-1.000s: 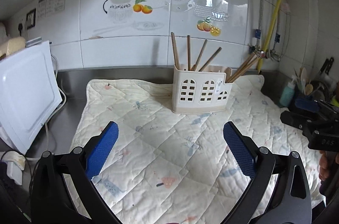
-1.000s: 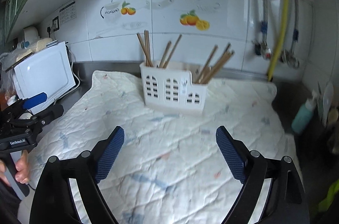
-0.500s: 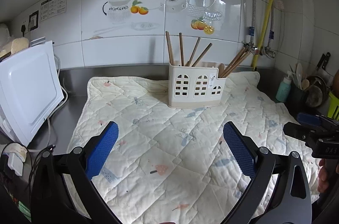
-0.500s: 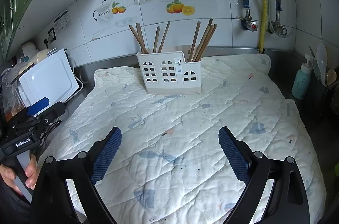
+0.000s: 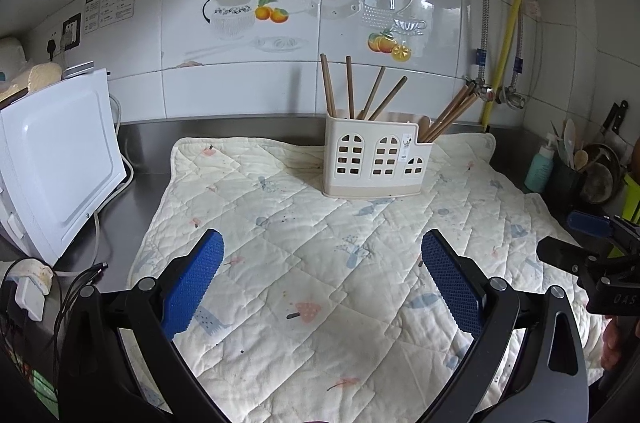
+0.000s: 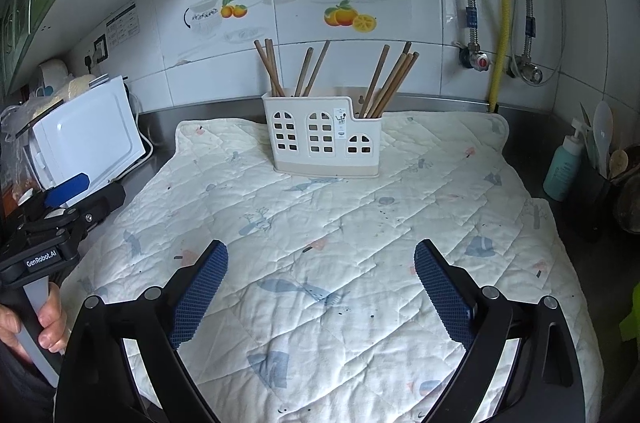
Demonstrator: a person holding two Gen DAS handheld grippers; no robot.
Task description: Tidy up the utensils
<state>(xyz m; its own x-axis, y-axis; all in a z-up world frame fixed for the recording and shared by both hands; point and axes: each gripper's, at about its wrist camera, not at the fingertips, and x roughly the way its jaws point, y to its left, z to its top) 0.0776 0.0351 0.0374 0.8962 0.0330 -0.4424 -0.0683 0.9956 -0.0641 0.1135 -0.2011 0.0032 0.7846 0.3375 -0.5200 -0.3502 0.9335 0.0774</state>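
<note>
We had the left gripper (image 5: pixel 322 275) and the right gripper (image 6: pixel 320 277) both spread wide with nothing in them, hovering over the quilted mat (image 5: pixel 320 263). The white utensil holder (image 6: pixel 325 139) sat at the mat's far edge near the wall, wooden chopsticks (image 6: pixel 390 83) standing in both its compartments.

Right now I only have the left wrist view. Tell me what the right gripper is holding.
Observer: Nothing. The right gripper is open, with only the quilted mat between its pads.
Operator: Describe my gripper from outside.
Observer: The left gripper sits by the mat's left edge, and a hand grips its handle.
Operator: Check the wall right of the utensil holder.
Observer: Right of the utensil holder, a pipe valve has a red handle.
</note>
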